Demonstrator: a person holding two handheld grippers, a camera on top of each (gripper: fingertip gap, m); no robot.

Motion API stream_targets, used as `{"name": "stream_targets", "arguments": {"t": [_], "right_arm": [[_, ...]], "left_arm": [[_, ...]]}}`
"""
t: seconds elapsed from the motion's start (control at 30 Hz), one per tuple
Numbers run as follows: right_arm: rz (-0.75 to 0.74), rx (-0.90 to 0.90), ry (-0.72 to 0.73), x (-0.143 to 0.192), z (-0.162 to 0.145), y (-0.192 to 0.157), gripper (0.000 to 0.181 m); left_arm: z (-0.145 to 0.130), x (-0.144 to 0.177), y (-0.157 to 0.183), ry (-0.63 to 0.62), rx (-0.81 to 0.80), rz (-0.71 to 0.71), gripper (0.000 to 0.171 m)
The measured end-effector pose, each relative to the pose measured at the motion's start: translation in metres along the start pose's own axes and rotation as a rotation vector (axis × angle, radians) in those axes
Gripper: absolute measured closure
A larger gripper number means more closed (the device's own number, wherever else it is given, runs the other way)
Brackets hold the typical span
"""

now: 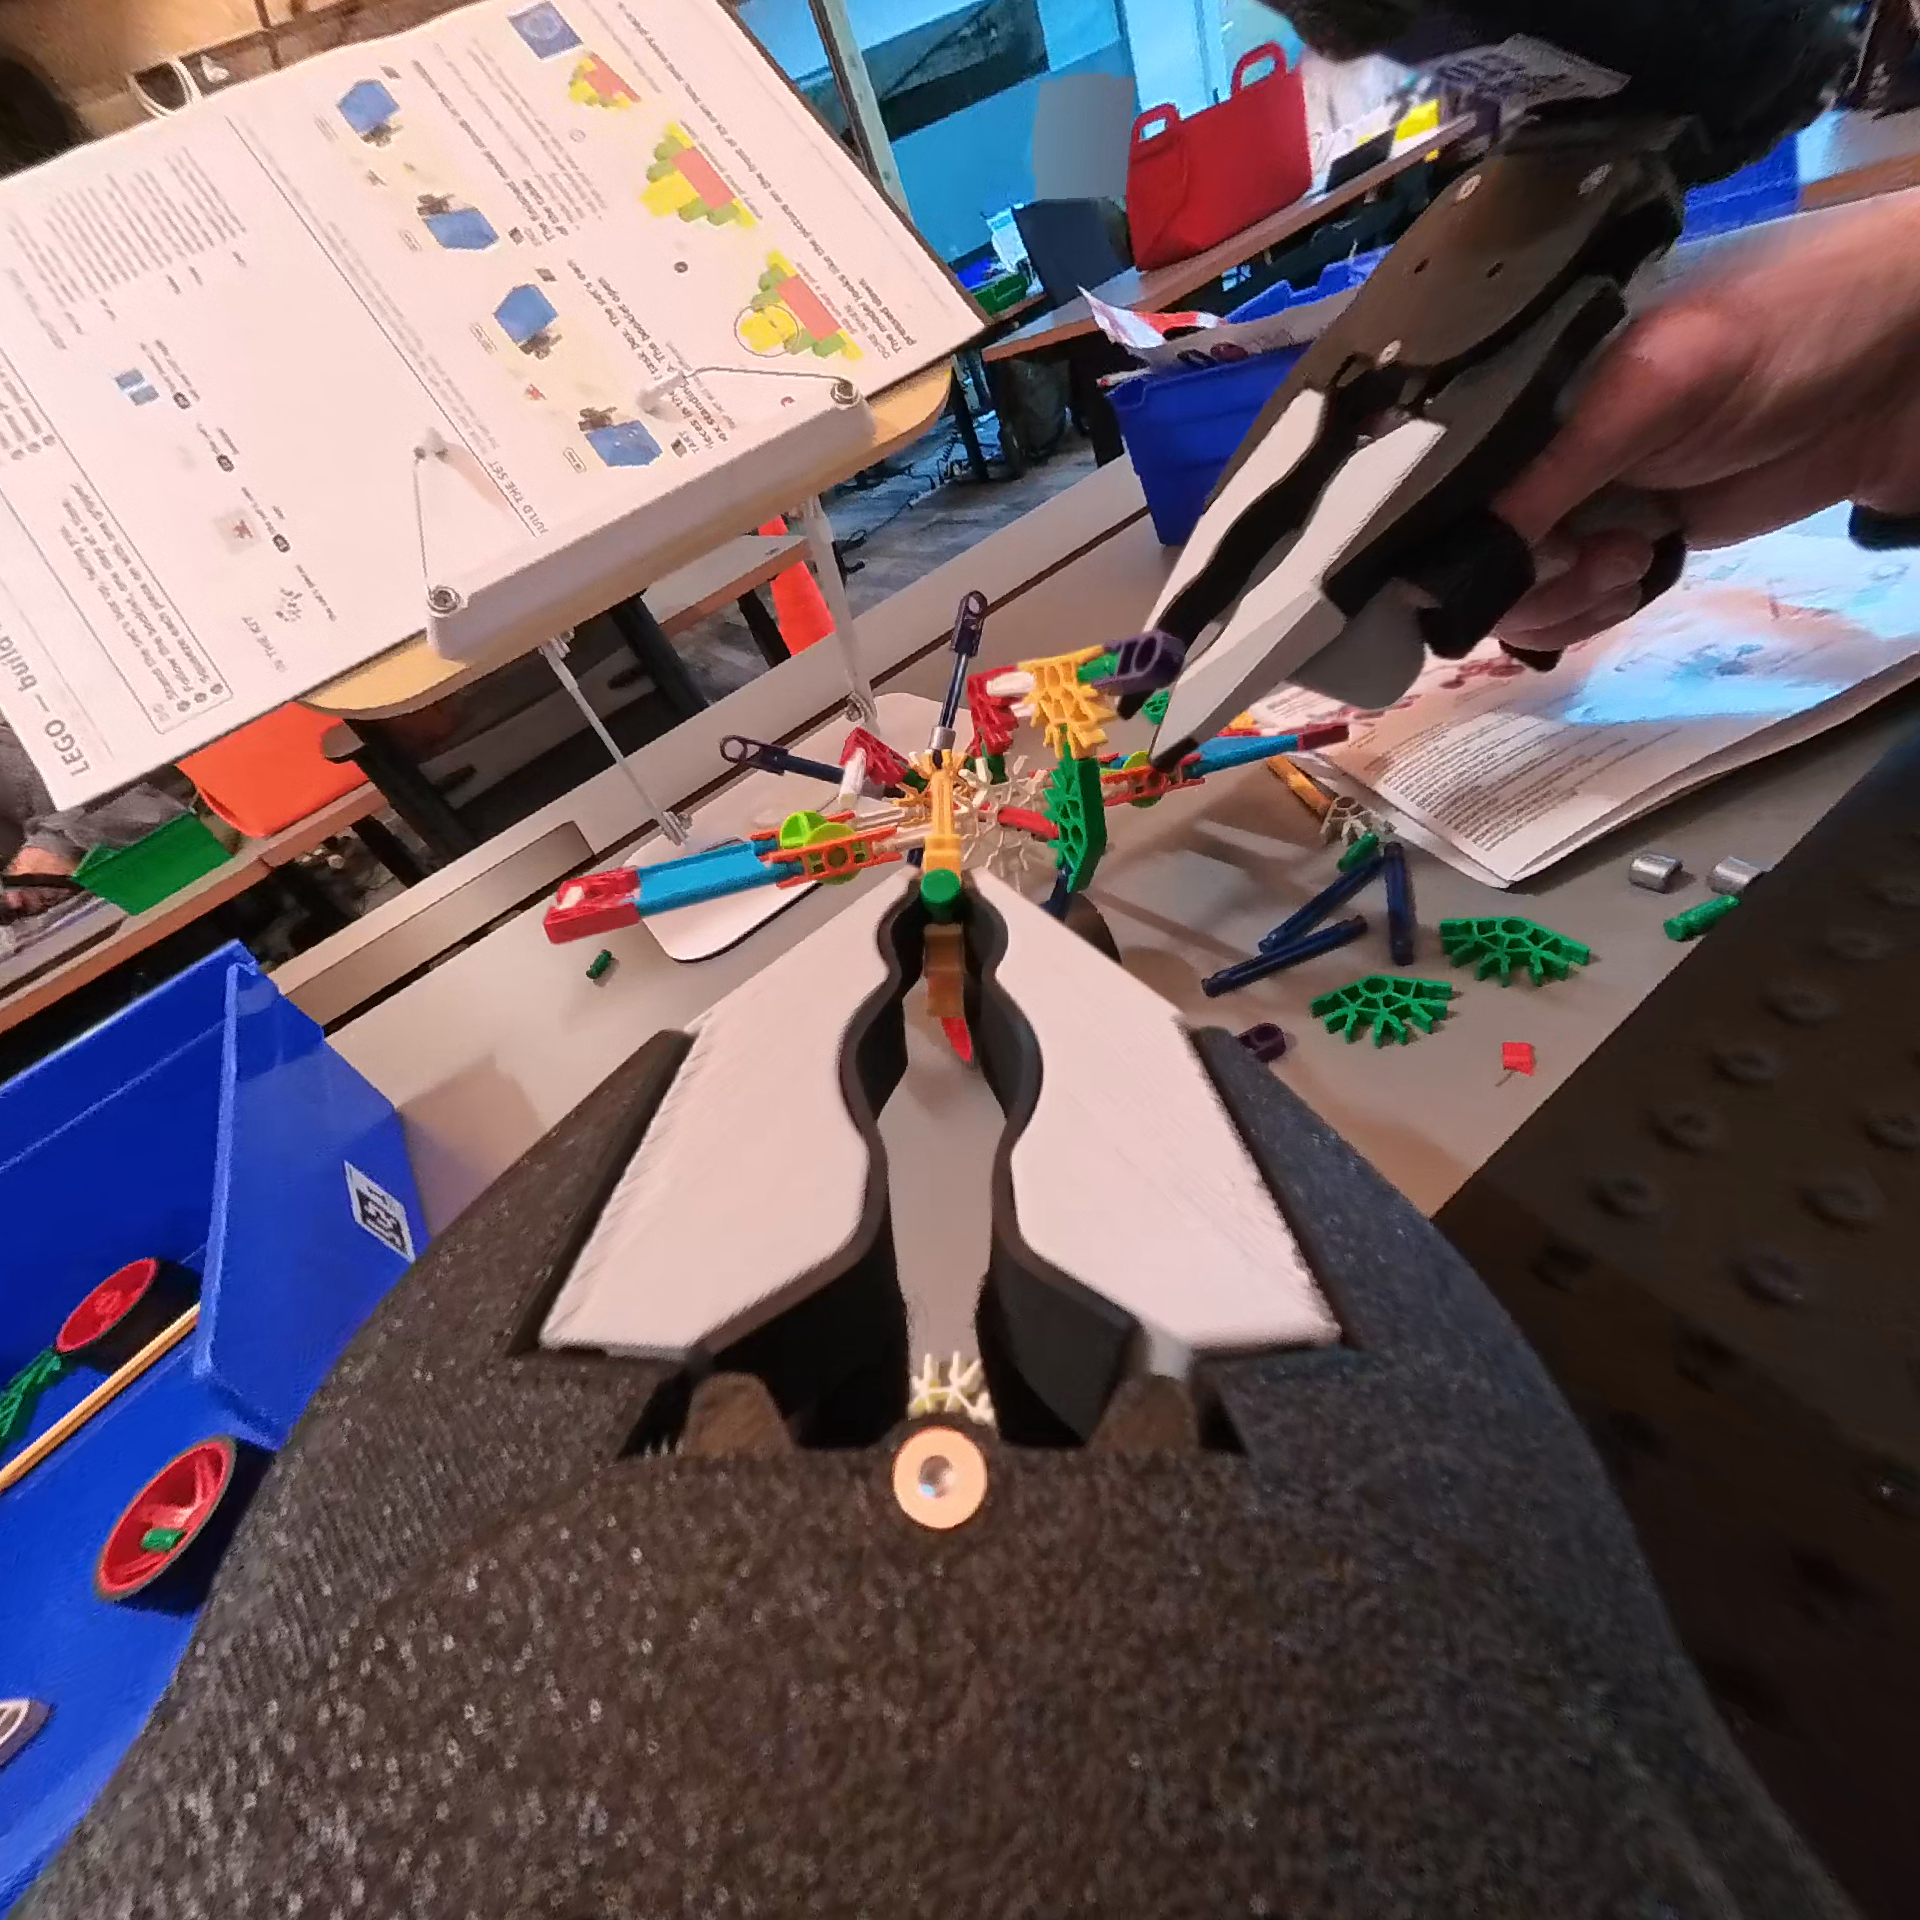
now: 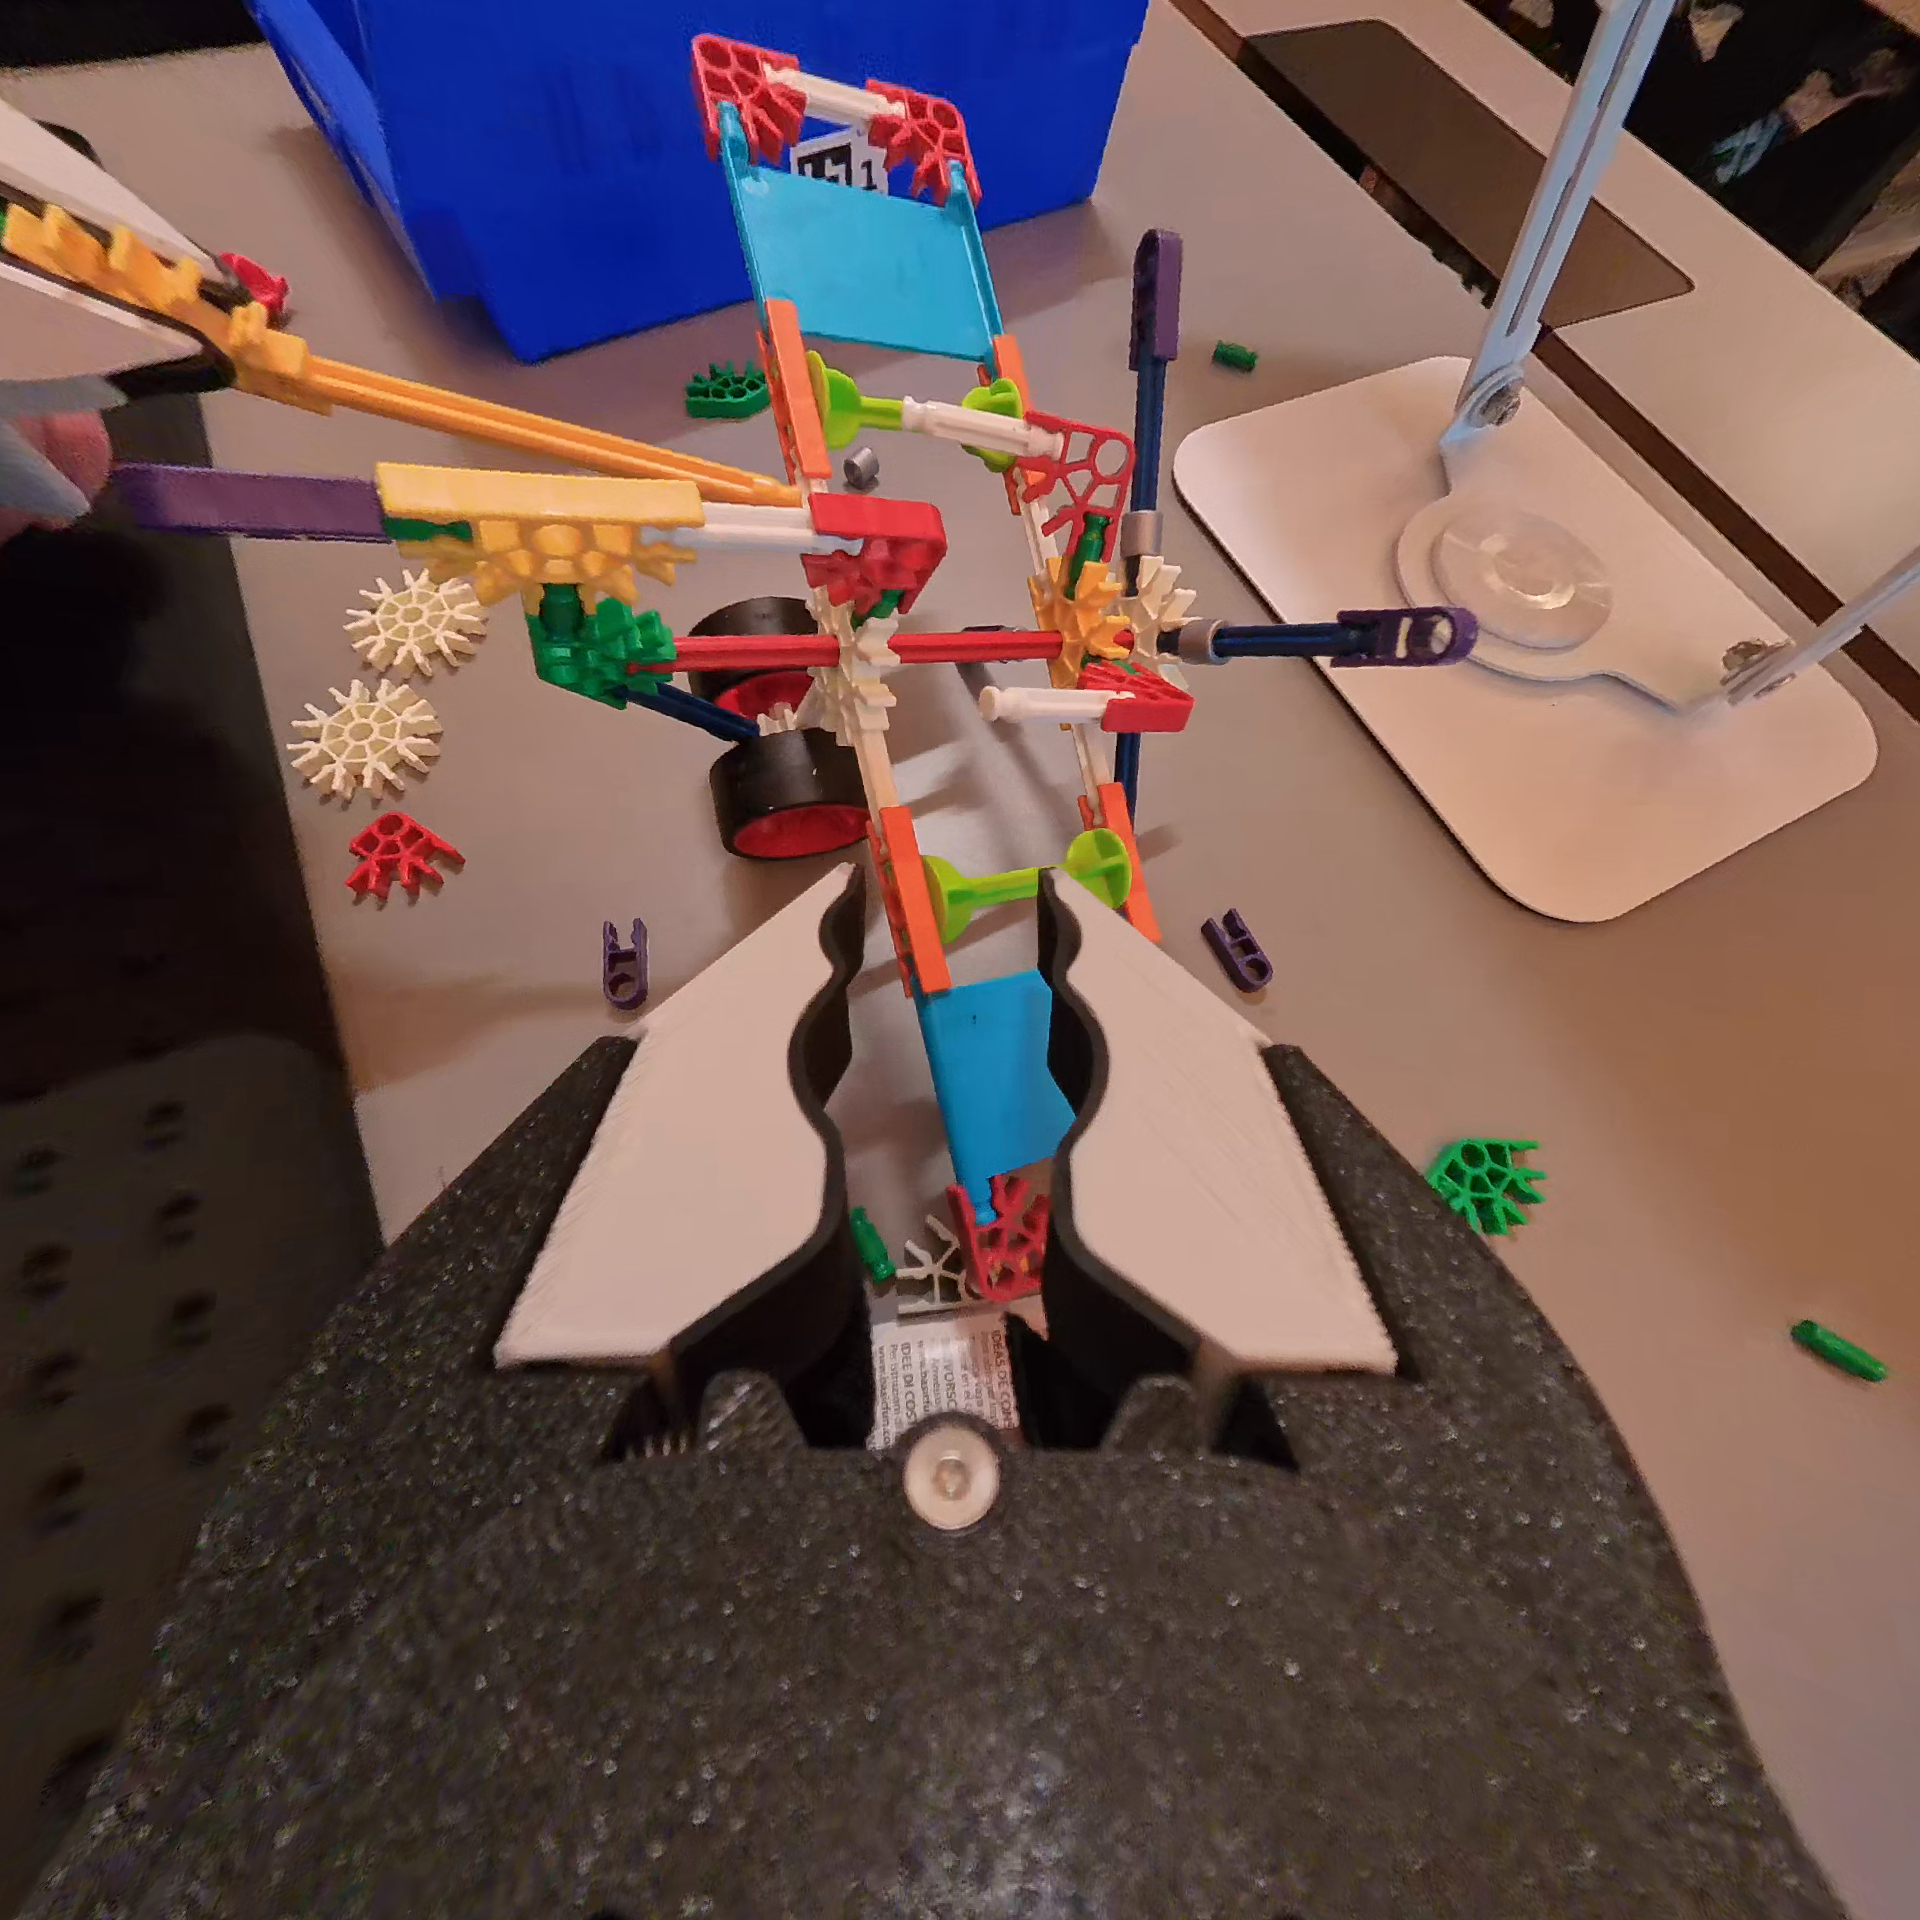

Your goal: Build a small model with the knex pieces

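Observation:
A colourful rod-and-connector model (image 1: 987,800) hangs just above the grey table (image 1: 1143,1091). My left gripper (image 1: 943,909) is shut on a yellow rod (image 1: 938,821) that sticks out of the model's side. It also shows at the upper left of the right wrist view (image 2: 208,312), clamping that yellow rod (image 2: 499,416). My right gripper (image 2: 951,894) has its jaws partly apart over the near end of the model (image 2: 966,644). A light blue panel (image 2: 987,1070) lies lengthwise between the fingers, against the right one, with a gap on the left. In the left wrist view the right gripper (image 1: 1162,696) comes down from the upper right.
A blue bin (image 1: 156,1195) with red-hubbed wheels stands at the left. A document stand holds an instruction sheet (image 1: 416,312); its white base (image 2: 1558,675) is beside the model. Loose green connectors (image 1: 1512,945), blue rods (image 1: 1320,914), white connectors (image 2: 364,727), black wheels (image 2: 779,790) and a booklet (image 1: 1558,748) lie around. Across from one pair of fingers to the other is roughly 15 centimeters.

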State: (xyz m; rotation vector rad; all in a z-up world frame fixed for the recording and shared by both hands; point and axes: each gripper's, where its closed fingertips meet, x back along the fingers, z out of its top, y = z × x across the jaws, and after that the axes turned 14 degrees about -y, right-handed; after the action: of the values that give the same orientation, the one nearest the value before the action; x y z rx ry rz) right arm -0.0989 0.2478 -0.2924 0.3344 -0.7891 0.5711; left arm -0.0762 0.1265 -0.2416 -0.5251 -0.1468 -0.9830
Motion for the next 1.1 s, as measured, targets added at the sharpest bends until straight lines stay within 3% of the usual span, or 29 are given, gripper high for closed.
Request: {"name": "stream_targets", "arguments": {"t": [0.5, 0.6, 0.87, 1.1], "right_arm": [[-0.004, -0.004, 0.011, 0.001, 0.002, -0.001, 0.148], [-0.027, -0.034, 0.052, 0.019, 0.004, 0.011, 0.148], [-0.147, -0.253, 0.263, 0.109, -0.009, 0.082, 0.148], [-0.161, -0.252, 0.233, 0.106, -0.021, 0.091, 0.148]], "left_arm": [[-0.009, -0.012, 0.002, -0.066, 0.009, 0.003, 0.166], [-0.011, -0.014, 0.001, -0.079, 0.008, 0.004, 0.166], [-0.009, -0.015, 0.003, -0.076, -0.001, -0.002, 0.166], [-0.006, -0.016, 0.007, -0.073, -0.025, 0.001, 0.166]]}}
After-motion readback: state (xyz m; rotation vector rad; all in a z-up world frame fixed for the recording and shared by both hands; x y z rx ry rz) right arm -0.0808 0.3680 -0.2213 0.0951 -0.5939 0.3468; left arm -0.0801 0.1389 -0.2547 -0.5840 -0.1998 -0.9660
